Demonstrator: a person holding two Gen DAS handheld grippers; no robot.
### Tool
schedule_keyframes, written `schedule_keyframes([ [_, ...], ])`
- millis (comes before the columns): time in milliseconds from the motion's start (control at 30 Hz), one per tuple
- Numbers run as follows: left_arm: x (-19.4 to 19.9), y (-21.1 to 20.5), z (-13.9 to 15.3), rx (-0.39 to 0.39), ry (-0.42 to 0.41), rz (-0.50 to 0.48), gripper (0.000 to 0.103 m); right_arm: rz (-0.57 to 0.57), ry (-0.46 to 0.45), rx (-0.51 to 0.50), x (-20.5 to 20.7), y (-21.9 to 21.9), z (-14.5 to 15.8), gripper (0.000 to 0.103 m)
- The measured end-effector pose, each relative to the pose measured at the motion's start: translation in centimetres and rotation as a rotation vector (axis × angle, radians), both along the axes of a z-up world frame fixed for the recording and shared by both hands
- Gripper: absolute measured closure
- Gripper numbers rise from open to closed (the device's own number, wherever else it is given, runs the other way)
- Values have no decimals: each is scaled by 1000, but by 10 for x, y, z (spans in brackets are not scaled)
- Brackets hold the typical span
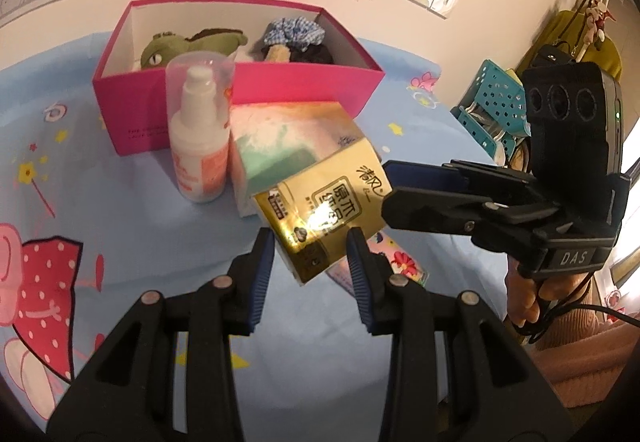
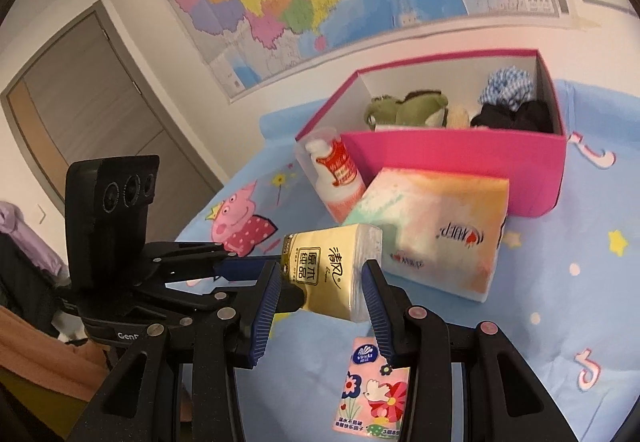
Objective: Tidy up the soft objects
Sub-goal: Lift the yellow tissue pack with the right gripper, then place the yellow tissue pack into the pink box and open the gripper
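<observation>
A gold tissue pack (image 1: 326, 208) (image 2: 334, 274) hangs in the air above the blue sheet, between both grippers. My left gripper (image 1: 310, 264) (image 2: 276, 284) is shut on its lower end. My right gripper (image 2: 322, 290) (image 1: 386, 184) stands around the pack's other end with its jaws apart, not pressing it. A pink box (image 1: 256, 86) (image 2: 460, 166) at the back holds a green plush toy (image 1: 176, 46) (image 2: 404, 106), a blue gingham scrunchie (image 1: 294, 30) (image 2: 506, 88) and dark cloth.
A white pump bottle (image 1: 200, 146) (image 2: 334, 176) and a pastel tissue pack (image 1: 276, 146) (image 2: 436, 230) stand in front of the box. A floral tissue pack (image 2: 372, 394) (image 1: 376, 262) lies on the sheet near me. A teal basket (image 1: 494, 106) is at the right.
</observation>
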State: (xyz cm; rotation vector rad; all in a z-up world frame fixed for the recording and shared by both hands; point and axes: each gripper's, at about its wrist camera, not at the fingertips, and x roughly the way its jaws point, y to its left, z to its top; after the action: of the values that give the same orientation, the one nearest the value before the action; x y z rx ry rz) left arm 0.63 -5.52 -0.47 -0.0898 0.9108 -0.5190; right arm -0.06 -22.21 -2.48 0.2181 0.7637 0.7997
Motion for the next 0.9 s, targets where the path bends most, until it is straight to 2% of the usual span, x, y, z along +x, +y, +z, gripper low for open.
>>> schedule_keyframes([
  [900, 22, -19, 24, 39, -81, -23, 64, -48, -57, 10, 11, -16, 20, 60],
])
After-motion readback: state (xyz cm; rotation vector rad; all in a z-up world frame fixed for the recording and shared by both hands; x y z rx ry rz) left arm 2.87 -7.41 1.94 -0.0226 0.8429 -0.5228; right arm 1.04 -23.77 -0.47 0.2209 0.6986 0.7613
